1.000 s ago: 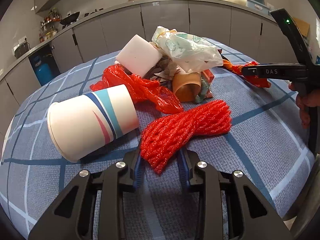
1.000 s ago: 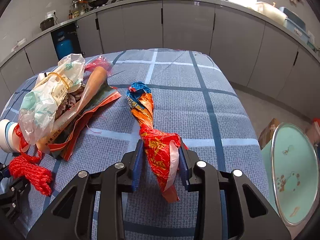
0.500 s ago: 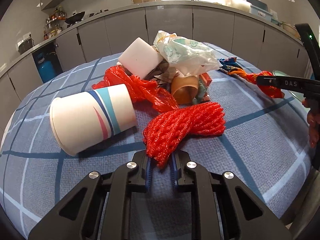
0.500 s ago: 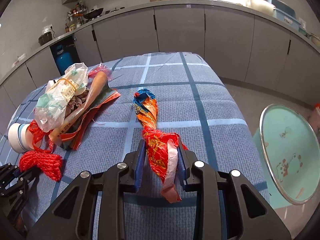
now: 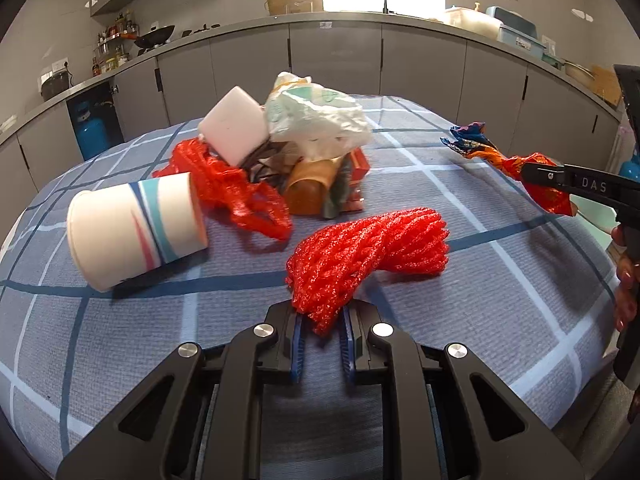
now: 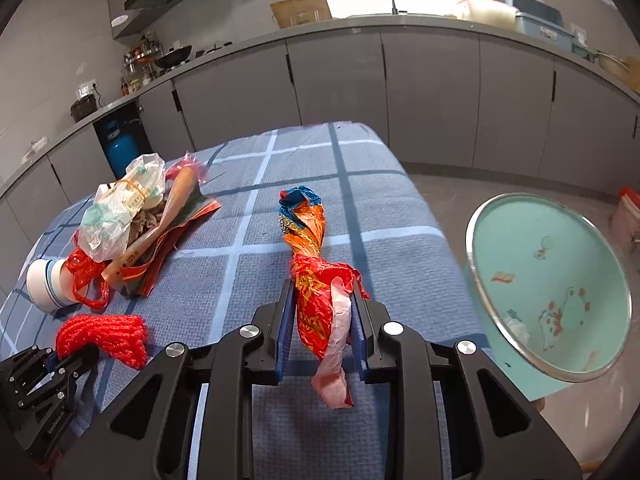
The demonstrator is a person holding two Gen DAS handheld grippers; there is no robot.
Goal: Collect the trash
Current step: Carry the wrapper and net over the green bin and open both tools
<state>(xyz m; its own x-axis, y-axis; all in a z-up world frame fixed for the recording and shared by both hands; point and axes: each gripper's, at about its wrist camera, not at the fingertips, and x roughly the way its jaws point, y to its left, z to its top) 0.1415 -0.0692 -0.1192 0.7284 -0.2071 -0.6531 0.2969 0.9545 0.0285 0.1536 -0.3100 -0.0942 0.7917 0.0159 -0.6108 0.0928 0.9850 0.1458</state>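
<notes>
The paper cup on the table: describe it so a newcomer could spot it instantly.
On the blue plaid tablecloth, look at the left edge of the trash pile topped by a crumpled white plastic bag. There lies the white paper cup with blue, teal and red stripes, tipped on its side beside a red mesh bag. It is the only rigid, cylindrical piece there.

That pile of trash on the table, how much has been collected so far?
Little looks binned yet. In hand: the left gripper pinches the red foam net; the right gripper is closing on the twisted wrapper. Left: paper cup, red mesh bag and plastic bag.
</notes>
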